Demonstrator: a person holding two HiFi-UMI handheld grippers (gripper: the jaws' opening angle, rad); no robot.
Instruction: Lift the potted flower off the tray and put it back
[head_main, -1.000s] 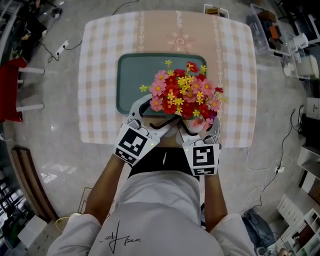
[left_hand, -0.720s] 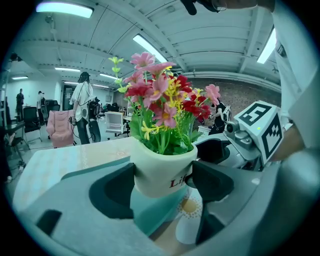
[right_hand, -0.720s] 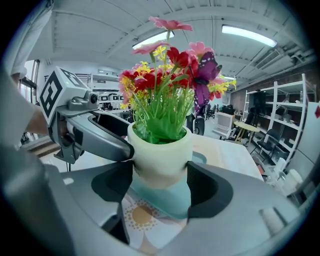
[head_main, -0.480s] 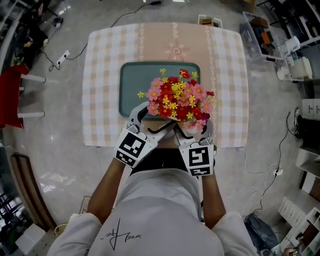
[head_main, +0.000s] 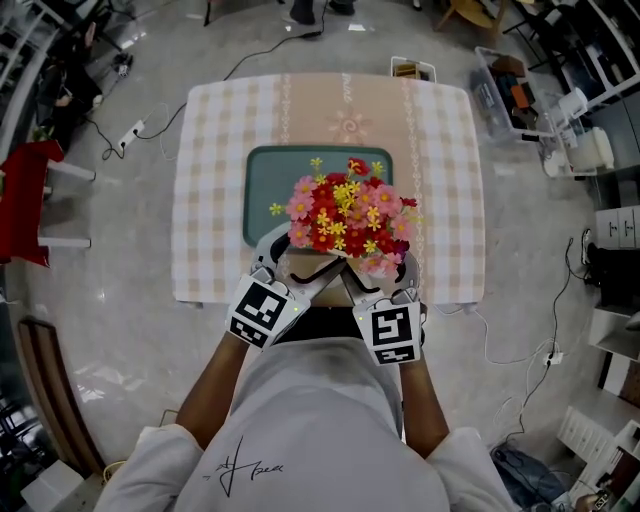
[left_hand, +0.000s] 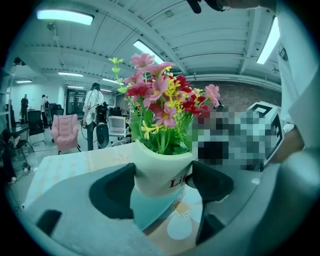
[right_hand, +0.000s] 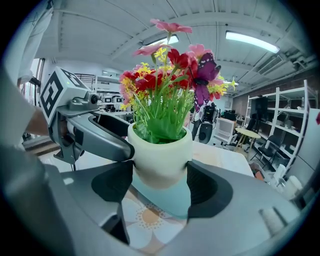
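The potted flower (head_main: 345, 215) is up in the air, over the side of the tray (head_main: 265, 185) that is closest to the person. Its white pot (left_hand: 159, 172) does not touch the tray. The left gripper (head_main: 290, 262) squeezes the pot from one side of the tray's near edge, and the right gripper (head_main: 372, 272) squeezes it from the other side. Each gripper has its two jaws pressed on the pot's round sides, only as wide apart as the pot. The green tray lies on a checked table (head_main: 215, 150), with the red, pink and yellow flowers high above it.
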